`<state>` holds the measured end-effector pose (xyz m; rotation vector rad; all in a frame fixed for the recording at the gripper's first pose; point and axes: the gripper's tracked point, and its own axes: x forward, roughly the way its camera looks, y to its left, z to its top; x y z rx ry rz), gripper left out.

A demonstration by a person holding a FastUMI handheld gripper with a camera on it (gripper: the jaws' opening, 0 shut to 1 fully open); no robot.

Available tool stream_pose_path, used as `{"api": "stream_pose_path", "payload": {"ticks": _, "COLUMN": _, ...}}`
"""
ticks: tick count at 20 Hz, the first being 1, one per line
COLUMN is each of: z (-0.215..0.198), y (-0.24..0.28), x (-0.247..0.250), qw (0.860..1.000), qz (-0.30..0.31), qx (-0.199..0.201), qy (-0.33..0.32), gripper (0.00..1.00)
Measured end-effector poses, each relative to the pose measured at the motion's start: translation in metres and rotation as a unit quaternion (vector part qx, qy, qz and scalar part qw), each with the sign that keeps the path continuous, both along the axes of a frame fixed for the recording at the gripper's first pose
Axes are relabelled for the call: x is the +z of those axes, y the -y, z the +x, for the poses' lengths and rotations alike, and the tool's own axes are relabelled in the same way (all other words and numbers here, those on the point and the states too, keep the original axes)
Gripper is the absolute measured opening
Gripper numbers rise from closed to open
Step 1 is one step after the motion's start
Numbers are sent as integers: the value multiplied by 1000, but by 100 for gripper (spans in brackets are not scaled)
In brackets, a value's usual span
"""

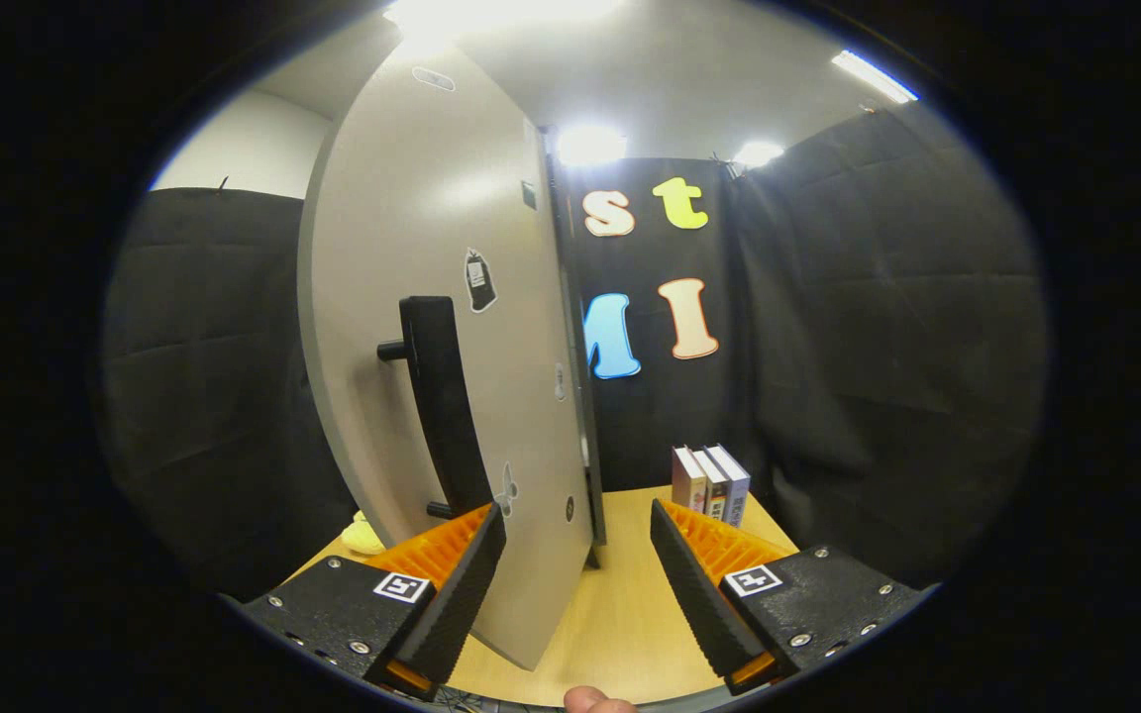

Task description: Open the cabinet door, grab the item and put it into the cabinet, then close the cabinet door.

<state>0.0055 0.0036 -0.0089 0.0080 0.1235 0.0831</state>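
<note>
While I hold the jaws wide apart and gripping nothing, the cabinet door's edge stands between them, its handle just beyond the left finger; a yellow item lies on the table behind the door.

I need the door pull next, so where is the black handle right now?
In the gripper view the black handle stands upright on the grey cabinet door, just ahead of the left finger of the open gripper, whose jaws hold nothing.

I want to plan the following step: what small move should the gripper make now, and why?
Probably shift the open gripper sideways toward the black handle and close on it: the handle stands beside one finger, not between them, and the cabinet door edge sits in the gap.
</note>
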Motion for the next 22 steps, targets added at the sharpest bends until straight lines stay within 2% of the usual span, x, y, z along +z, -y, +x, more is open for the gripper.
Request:
{"api": "stream_pose_path", "payload": {"ticks": 10, "z": 32, "y": -110, "x": -15, "qw": 1000, "qz": 17, "qx": 16, "qy": 2, "gripper": 93}}
{"api": "stream_pose_path", "payload": {"ticks": 13, "z": 32, "y": -127, "x": -15, "qw": 1000, "qz": 6, "qx": 4, "qy": 15, "gripper": 93}}
{"api": "stream_pose_path", "payload": {"ticks": 18, "z": 32, "y": -149, "x": -23, "qw": 1000, "qz": -17, "qx": 7, "qy": 16, "gripper": 94}}
{"api": "stream_pose_path", "payload": {"ticks": 22, "z": 35, "y": -161, "x": -24, "qw": 1000, "qz": -3, "qx": 16, "qy": 9, "gripper": 94}}
